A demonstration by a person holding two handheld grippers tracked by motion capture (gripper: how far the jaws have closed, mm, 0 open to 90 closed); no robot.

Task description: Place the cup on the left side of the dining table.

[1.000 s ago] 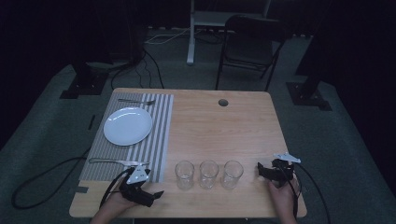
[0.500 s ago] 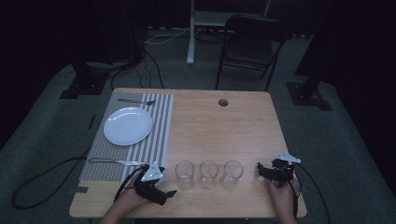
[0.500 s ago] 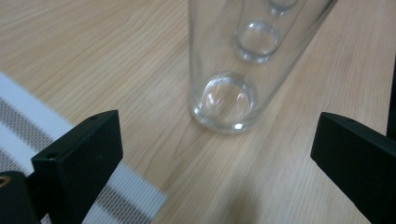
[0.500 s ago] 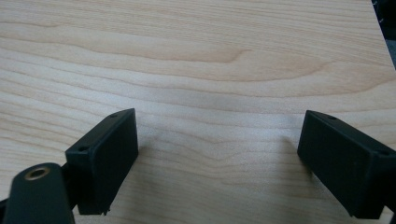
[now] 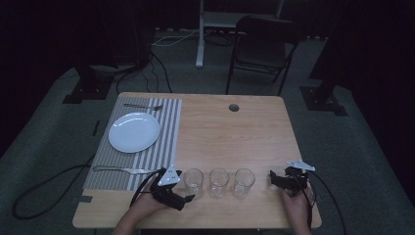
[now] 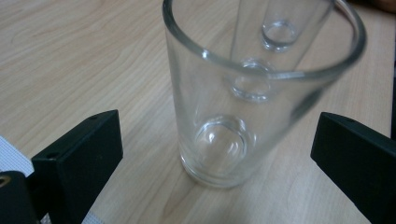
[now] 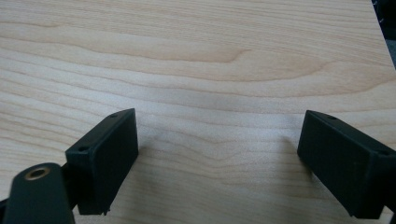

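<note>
the left gripper point(image 5: 182, 198) is sitting low over the near edge of the surface point(image 5: 230, 132) with its jaws spread wide, and the nearest glass point(image 6: 243, 98) is standing upright between them, touching neither jaw, so the gripper looks lined up for a side grasp on the lower body of the glass rather than on its rim. directly beyond that glass, along the line the gripper is pointing, the middle glass point(image 5: 219, 182) and the far glass point(image 5: 243, 182) are standing in a row, each just apart from its neighbour, which is probably why the approach is coming from the end of the row: the jaws can close without knocking a neighbour. behind and to the outer side of the left gripper, the striped placemat point(image 5: 161, 147) is carrying a white plate point(image 5: 134, 132), with a knife point(image 5: 122, 170) on its near edge and a fork point(image 5: 142, 105) on its far edge, a setting that the glass may be meant to join. the right gripper point(image 5: 275, 179) is resting past the far end of the row, its jaws also wide apart over bare wood and holding nothing, seemingly waiting clear of the work.
</note>
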